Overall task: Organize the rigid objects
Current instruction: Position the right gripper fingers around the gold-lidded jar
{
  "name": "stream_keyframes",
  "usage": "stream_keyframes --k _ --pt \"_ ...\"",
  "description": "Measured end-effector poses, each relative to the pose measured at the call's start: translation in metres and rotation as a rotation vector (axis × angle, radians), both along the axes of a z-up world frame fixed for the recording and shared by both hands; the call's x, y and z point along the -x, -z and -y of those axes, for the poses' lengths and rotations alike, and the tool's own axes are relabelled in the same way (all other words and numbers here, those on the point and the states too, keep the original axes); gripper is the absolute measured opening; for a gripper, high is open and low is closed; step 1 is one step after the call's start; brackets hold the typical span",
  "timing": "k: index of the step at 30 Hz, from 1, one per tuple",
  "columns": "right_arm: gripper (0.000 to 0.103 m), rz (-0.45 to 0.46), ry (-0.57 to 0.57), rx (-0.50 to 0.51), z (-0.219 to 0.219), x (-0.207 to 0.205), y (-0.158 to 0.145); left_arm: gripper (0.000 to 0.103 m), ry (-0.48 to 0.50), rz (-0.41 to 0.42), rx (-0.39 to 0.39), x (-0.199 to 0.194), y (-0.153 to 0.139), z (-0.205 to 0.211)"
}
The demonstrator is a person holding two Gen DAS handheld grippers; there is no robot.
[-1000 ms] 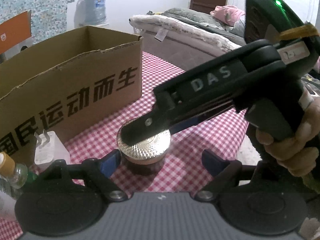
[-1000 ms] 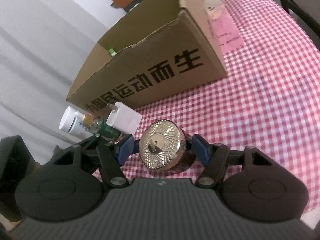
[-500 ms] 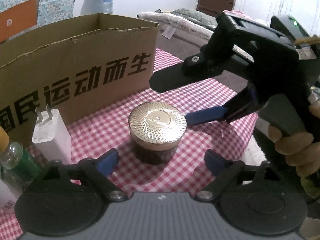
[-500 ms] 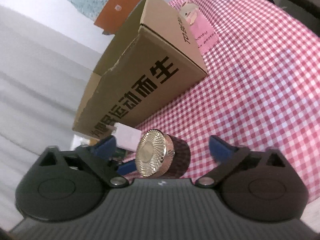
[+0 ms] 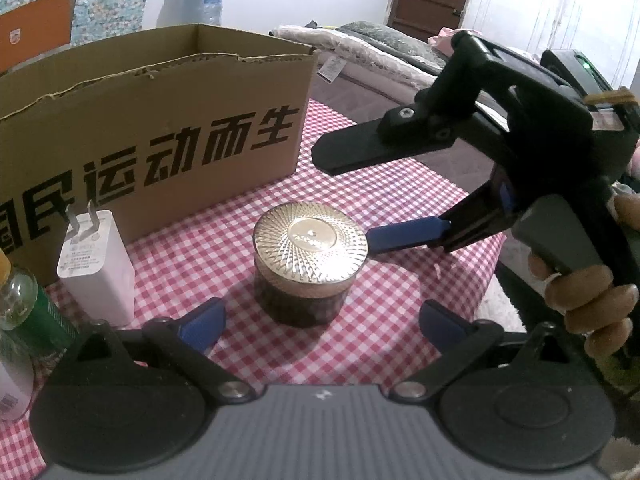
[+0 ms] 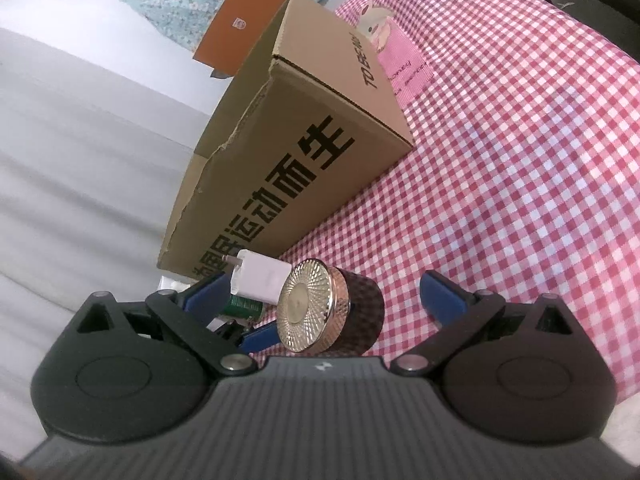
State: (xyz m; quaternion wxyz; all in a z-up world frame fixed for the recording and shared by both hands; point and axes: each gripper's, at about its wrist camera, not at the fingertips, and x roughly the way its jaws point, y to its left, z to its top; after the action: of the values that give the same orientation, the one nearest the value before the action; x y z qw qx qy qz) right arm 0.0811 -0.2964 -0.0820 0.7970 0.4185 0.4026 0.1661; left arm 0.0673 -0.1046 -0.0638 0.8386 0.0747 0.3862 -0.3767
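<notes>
A dark round jar with a ribbed gold lid [image 5: 310, 264] stands on the red checked cloth in front of the cardboard box [image 5: 152, 140]. My left gripper [image 5: 320, 322] is open, its blue pads on either side of the jar's near side and apart from it. My right gripper [image 6: 322, 300] is open and empty; the jar [image 6: 332, 314] lies between its pads without touching them. In the left wrist view the right gripper's lower blue finger [image 5: 408, 234] reaches to the jar's lid edge. A white charger plug [image 5: 96, 266] stands left of the jar.
The open-topped box [image 6: 296, 168] with black characters stands behind the jar. A green-labelled glass bottle [image 5: 28, 312] and a white bottle [image 5: 10, 388] stand at the far left. A pink card [image 6: 394, 56] lies behind the box. The cloth's edge drops off at right.
My right gripper opened, let go of the jar and drew back to the right. The jar now stands free on the cloth. My left gripper moved a little closer to it.
</notes>
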Motion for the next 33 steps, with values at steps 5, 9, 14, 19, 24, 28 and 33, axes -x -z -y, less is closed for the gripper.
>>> stream_keyframes --k 5,9,14,19,24,28,33 --pt "0.102 0.0 0.008 -0.006 0.0012 0.0006 0.0013 0.103 -0.007 -0.008 0.021 -0.0007 0.0006 -0.0026" --pt "0.102 0.0 0.002 -0.003 0.0023 0.0012 0.0026 0.103 -0.008 -0.006 0.024 -0.0003 0.0002 -0.0029" --pt "0.102 -0.008 0.006 -0.004 0.0016 0.0005 0.0022 0.103 -0.001 0.01 -0.009 0.0023 0.0004 0.0022" --pt "0.102 0.0 -0.01 0.011 0.0013 -0.0001 0.002 0.103 0.011 0.015 -0.027 0.0028 0.0013 0.0054" --pt "0.102 0.007 -0.037 0.061 -0.0035 -0.0008 -0.0017 0.103 0.006 0.008 -0.02 0.0017 0.0013 0.0047" --pt "0.102 0.003 -0.04 0.068 -0.0036 -0.0011 -0.0018 0.103 0.01 0.008 -0.015 0.0015 0.0014 0.0045" --pt "0.102 0.006 -0.037 0.059 -0.0008 -0.0001 -0.0007 0.103 0.009 0.001 0.01 0.0007 0.0009 -0.0001"
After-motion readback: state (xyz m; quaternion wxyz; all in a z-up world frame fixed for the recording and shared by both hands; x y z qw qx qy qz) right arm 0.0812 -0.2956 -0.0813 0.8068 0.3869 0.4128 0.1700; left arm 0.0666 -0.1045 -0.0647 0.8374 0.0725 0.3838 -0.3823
